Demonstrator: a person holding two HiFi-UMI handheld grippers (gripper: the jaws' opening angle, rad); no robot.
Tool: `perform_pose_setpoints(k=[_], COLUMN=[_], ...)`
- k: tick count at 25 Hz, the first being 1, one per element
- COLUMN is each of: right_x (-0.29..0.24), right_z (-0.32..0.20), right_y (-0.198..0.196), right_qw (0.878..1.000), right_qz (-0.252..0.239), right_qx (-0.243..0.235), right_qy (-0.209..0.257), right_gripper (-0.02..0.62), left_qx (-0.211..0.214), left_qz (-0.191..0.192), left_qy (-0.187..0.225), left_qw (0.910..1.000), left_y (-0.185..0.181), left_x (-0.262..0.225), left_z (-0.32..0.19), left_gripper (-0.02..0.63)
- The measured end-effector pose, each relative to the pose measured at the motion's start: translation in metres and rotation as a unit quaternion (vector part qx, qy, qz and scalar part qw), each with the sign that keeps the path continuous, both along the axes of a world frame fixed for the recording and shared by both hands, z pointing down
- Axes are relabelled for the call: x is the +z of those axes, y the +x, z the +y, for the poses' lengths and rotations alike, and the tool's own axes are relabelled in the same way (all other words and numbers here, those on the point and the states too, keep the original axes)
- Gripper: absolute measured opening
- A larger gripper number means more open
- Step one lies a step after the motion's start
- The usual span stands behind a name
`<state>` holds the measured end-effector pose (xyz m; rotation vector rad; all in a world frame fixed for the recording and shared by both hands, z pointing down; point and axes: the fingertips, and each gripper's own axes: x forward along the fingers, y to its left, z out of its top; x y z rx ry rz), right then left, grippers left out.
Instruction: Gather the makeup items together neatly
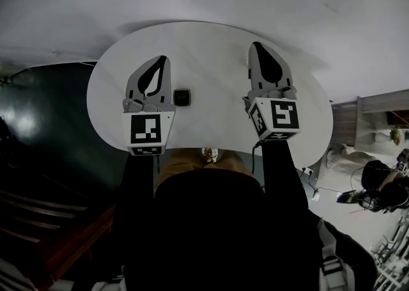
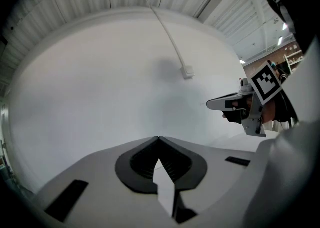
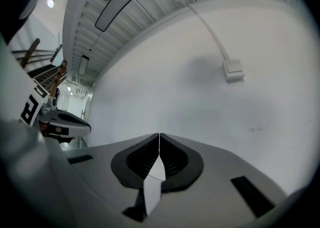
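On a white oval table [image 1: 211, 43], seen from above by the head camera, lies a small black square case with a glossy lid [image 1: 182, 97], probably a makeup compact. It sits alone on the bare surface between the two grippers, just beside the left one. A small pale object [image 1: 209, 153] rests at the table's near edge, too small to identify.

The left gripper [image 1: 162, 61] has its grey jaws closed tip to tip with nothing between them. The right gripper [image 1: 255, 45] is closed in the same way and also empty.

Nothing appears to be gathered yet. This looks like the approach, before any item is picked up. The black case seems the likely first target. Reaching it would call for the left jaws to open, tip downward and settle on either side of the case before closing.

Both grippers are held side by side above the table, well apart and pointing forward and roughly level, away from the person. Each is carried on an arm in a dark sleeve [image 1: 137, 181]. Their own cameras look past the jaws at a plain white wall.
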<state>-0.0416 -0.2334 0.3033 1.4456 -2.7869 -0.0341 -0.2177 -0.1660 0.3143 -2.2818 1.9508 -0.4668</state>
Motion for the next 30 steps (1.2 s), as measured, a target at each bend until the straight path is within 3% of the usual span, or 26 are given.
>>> perform_pose_setpoints(k=[10,14,17,20,22,24,30], right_x=[0.001,-0.001,0.0,-0.002,-0.003,-0.002,0.007], right_z=[-0.006,-0.006,-0.006,-0.006,-0.005,-0.004,-0.003], right_y=[-0.001,-0.004,-0.003,-0.001,0.0,0.004,0.015], right_qw=[1.0,1.0,1.0,1.0,0.999,0.999,0.997], right_qz=[0.007,0.011,0.015,0.021,0.031,0.044,0.071], right_qx=[0.001,0.0,0.002,0.005,0.007,0.011,0.022], right_qy=[-0.002,0.002,0.001,0.001,0.002,0.002,-0.001], right_gripper=[0.028,0.028,0.028,0.028,0.028,0.028,0.028], left_qx=[0.032,0.101,0.158,0.225,0.263,0.291,0.351], left_qz=[-0.007,-0.072,-0.125,-0.154,-0.178,-0.202,-0.248], left_qy=[-0.019,-0.067,-0.152,-0.232,-0.271,-0.302,-0.378], left_qw=[0.9993,0.99,0.9677,0.9336,0.9087,0.8852,0.8202], left_y=[0.011,0.02,0.022,0.025,0.025,0.026,0.024], left_x=[0.017,0.048,0.091,0.135,0.161,0.185,0.254], left_z=[-0.007,-0.005,0.002,0.012,0.018,0.022,0.034], left_gripper=[0.014,0.014,0.015,0.021,0.16,0.241,0.329])
